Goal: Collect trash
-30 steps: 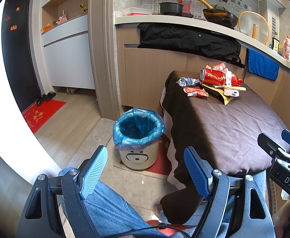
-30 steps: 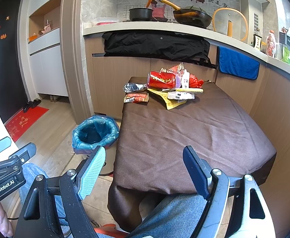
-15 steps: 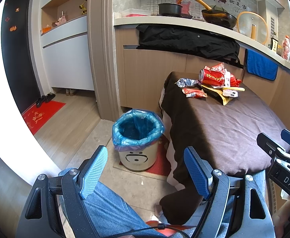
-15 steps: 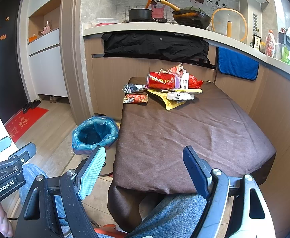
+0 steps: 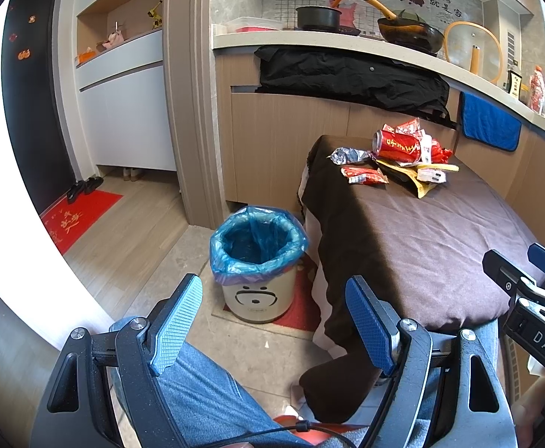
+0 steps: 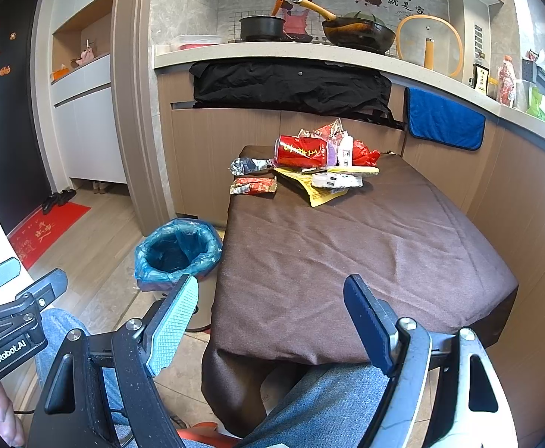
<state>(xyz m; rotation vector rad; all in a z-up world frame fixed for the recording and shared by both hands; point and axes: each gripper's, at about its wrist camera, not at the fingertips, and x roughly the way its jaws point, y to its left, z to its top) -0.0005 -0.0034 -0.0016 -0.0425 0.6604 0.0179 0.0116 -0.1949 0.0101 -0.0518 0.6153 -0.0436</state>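
Note:
A heap of trash lies at the far end of the brown-covered table (image 6: 347, 254): a red can (image 6: 302, 151) on its side, a silver foil wrapper (image 6: 250, 166), a red packet (image 6: 253, 186), a yellow pouch (image 6: 319, 190) and a white wrapper (image 6: 335, 180). The same can (image 5: 397, 145) and red packet (image 5: 363, 176) show in the left wrist view. A white bin (image 5: 257, 261) lined with a blue bag stands on the floor left of the table. My left gripper (image 5: 272, 324) is open above a knee in jeans. My right gripper (image 6: 272, 321) is open over the table's near edge, far from the trash.
A kitchen counter (image 6: 309, 58) with a pot and a wok runs behind the table, black cloth and a blue towel (image 6: 444, 121) hanging from it. A door frame (image 5: 190, 93) stands left of the bin. A red mat (image 5: 78, 220) lies on the wooden floor.
Both views have shifted very slightly; the grippers stay open and the trash and bin have not moved.

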